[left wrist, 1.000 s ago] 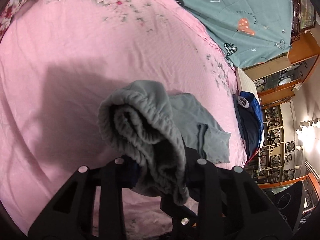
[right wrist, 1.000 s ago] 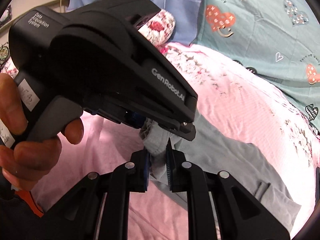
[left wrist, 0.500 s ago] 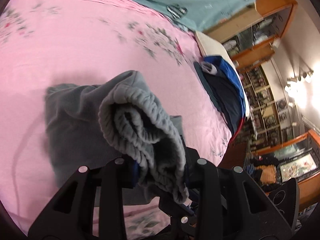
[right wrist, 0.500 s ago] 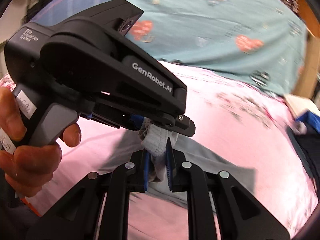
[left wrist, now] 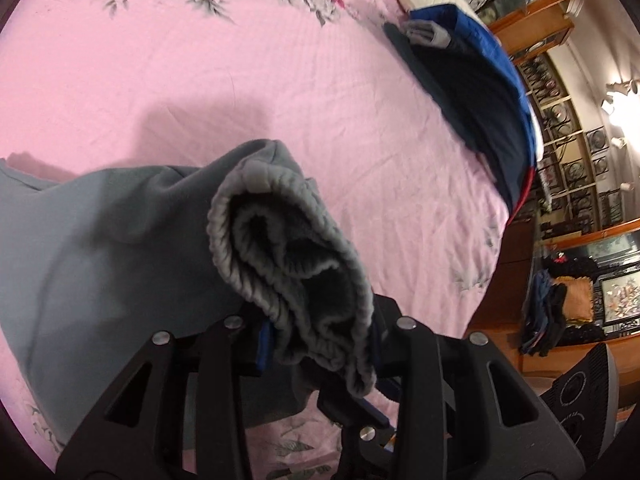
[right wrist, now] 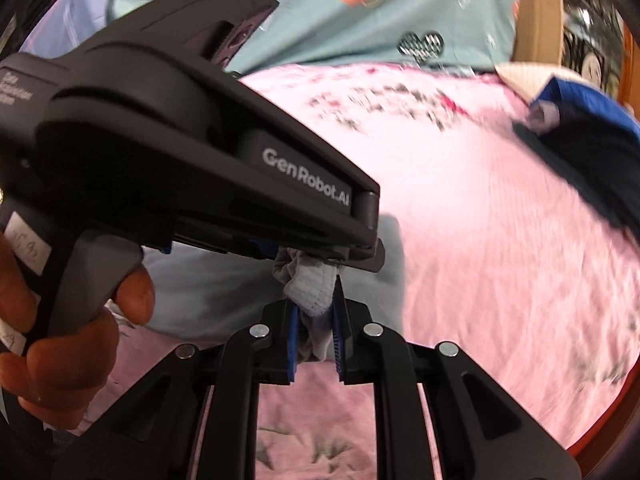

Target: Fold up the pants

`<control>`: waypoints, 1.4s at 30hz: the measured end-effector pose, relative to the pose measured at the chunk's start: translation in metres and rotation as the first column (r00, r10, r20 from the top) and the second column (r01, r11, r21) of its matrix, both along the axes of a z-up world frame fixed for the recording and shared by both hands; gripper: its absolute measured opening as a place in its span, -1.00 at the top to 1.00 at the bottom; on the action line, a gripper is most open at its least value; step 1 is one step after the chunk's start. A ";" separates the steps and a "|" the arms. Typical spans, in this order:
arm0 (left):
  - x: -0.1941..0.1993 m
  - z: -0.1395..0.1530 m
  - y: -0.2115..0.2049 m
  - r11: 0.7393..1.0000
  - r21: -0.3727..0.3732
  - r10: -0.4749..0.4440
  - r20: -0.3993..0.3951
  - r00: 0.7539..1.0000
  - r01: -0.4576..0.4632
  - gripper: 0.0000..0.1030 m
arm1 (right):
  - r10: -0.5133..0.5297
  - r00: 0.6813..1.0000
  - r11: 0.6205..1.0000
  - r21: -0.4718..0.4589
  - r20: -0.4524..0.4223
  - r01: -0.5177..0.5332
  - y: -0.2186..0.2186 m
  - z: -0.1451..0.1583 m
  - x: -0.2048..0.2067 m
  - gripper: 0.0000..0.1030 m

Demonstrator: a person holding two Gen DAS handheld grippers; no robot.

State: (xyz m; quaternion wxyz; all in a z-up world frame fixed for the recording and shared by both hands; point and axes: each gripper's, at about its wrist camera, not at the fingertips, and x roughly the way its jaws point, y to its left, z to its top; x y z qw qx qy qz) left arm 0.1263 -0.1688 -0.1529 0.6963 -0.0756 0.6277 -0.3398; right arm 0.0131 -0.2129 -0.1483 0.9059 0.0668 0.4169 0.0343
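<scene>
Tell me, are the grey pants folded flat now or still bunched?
Still bunched. The waistband is gathered in the left gripper; the right gripper pinches another part, and the rest trails over the pink bedsheet.

"GenRobot.AI" stands in white letters on the side of the left hand-held gripper (right wrist: 320, 258), at about nine o'clock in the right wrist view; its other labels are blurred.

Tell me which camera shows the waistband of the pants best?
The left wrist view: the ribbed waistband fills the centre, bunched and sharp, in the left claw. The right wrist view shows only a small bunched part between its claw's pads.
</scene>
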 end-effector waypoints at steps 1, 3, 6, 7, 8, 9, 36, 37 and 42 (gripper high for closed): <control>-0.001 -0.002 -0.003 1.000 0.012 -0.004 -0.006 1.000 0.004 -0.01 | -0.014 1.000 1.000 0.016 -0.016 0.014 -0.005 -0.004 0.004 0.72; -0.003 -0.003 -0.012 0.999 0.033 -0.014 -0.002 1.000 0.014 -0.23 | -0.037 0.998 0.998 0.052 -0.042 0.040 -0.016 -0.018 0.005 0.72; -0.008 0.010 -0.018 0.995 0.086 -0.057 0.058 0.997 0.052 -0.43 | -0.067 0.994 0.987 0.141 -0.085 0.079 -0.036 -0.028 0.005 0.57; -0.009 0.018 -0.016 0.995 0.084 -0.069 0.080 0.994 0.062 -0.50 | -0.074 0.992 0.980 0.175 -0.098 0.091 -0.042 -0.029 0.004 0.41; -0.008 0.023 -0.012 0.994 0.082 -0.075 0.099 0.992 0.067 -0.55 | -0.097 0.988 0.974 0.193 -0.117 0.118 -0.050 -0.028 0.002 0.16; -0.008 0.033 -0.002 0.994 0.086 -0.073 0.135 0.988 0.062 -0.63 | -0.121 0.984 0.970 0.193 -0.132 0.145 -0.055 -0.025 0.000 0.01; -0.024 -0.014 0.104 0.960 0.279 -0.054 0.282 0.958 -0.028 -0.29 | -0.106 0.981 0.851 0.496 -0.160 0.173 -0.096 -0.055 0.075 1.00; -0.024 -0.015 0.103 0.959 0.281 -0.059 0.283 0.957 -0.024 -0.31 | -0.110 0.979 0.850 0.495 -0.170 0.181 -0.095 -0.053 0.074 1.00; -0.025 -0.015 0.097 0.957 0.290 -0.095 0.297 0.950 0.005 -0.45 | -0.095 0.992 0.869 0.478 -0.084 0.124 -0.076 0.001 0.055 0.62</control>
